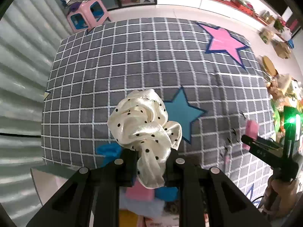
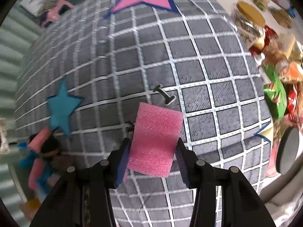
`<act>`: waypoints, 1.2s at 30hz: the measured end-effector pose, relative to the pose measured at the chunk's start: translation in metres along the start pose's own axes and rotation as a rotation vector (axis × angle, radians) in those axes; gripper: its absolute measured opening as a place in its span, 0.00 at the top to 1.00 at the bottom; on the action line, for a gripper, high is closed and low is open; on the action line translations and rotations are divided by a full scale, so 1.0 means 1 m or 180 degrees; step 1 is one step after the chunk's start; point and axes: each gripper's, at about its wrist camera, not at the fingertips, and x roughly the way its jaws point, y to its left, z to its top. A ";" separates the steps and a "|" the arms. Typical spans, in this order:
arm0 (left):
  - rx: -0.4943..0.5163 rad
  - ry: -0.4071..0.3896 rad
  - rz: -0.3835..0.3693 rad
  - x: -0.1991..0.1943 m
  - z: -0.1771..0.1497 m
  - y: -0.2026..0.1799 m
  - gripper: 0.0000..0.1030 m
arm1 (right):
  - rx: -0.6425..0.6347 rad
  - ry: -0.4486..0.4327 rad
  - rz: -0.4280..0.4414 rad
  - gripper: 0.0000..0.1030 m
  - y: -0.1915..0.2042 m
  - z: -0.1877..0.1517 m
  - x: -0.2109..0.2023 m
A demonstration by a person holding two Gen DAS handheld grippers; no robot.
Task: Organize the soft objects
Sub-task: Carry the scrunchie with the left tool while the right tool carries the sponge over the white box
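My left gripper (image 1: 151, 162) is shut on a cream satin cloth with black dots (image 1: 145, 124), bunched and held above the grey grid bedspread (image 1: 113, 66). Below it lie a pink foam block (image 1: 139, 192) and blue fluffy pieces (image 1: 108, 150). My right gripper (image 2: 151, 151) is shut on a pink foam sponge (image 2: 155, 138), held upright above the bedspread (image 2: 208, 66). The right gripper with its sponge also shows at the right of the left wrist view (image 1: 251, 132). A blurred pile of pink and blue soft objects (image 2: 39, 151) sits at the left in the right wrist view.
The bedspread bears a pink star (image 1: 225, 41) and a blue star (image 1: 181, 111). A small black clip (image 2: 164, 94) lies on it. Snack bags and clutter (image 2: 280, 75) are heaped at the right. A pink stool (image 1: 87, 13) stands beyond the bed.
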 end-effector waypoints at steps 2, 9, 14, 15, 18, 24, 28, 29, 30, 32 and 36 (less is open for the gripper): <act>0.0061 -0.0005 -0.0025 0.001 -0.006 -0.003 0.79 | -0.0074 -0.0029 0.0064 0.53 0.012 -0.007 -0.013; 0.0129 0.0042 -0.0137 -0.004 -0.035 -0.025 0.79 | -0.0171 -0.0055 0.0263 0.53 0.043 -0.049 -0.073; 0.0165 0.0060 -0.0157 -0.019 -0.073 -0.034 0.79 | -0.0241 0.0013 0.0323 0.53 0.053 -0.094 -0.091; 0.0187 0.0049 -0.0148 -0.021 -0.079 -0.035 0.79 | -0.0222 0.0008 0.0298 0.53 0.052 -0.101 -0.093; 0.0255 0.0054 -0.0166 -0.026 -0.098 -0.034 0.79 | -0.0244 0.0055 0.0268 0.53 0.060 -0.124 -0.098; 0.0554 0.0070 -0.0282 -0.033 -0.141 -0.033 0.79 | -0.0290 0.0142 0.0146 0.53 0.035 -0.141 -0.103; 0.0732 0.0070 -0.0344 -0.039 -0.170 -0.026 0.79 | -0.0319 0.0191 0.0126 0.53 0.011 -0.206 -0.162; 0.0764 0.0063 -0.0362 -0.041 -0.177 -0.023 0.79 | -0.0349 0.0198 0.0097 0.53 0.019 -0.215 -0.163; 0.0791 0.0051 -0.0392 -0.044 -0.186 -0.019 0.79 | -0.0362 0.0208 0.0086 0.53 0.020 -0.224 -0.168; 0.0810 0.0033 -0.0425 -0.048 -0.196 -0.012 0.79 | -0.0372 0.0234 0.0100 0.53 0.033 -0.241 -0.171; 0.0781 -0.0021 -0.0457 -0.057 -0.217 0.010 0.79 | -0.0452 0.0237 0.0107 0.53 0.059 -0.263 -0.168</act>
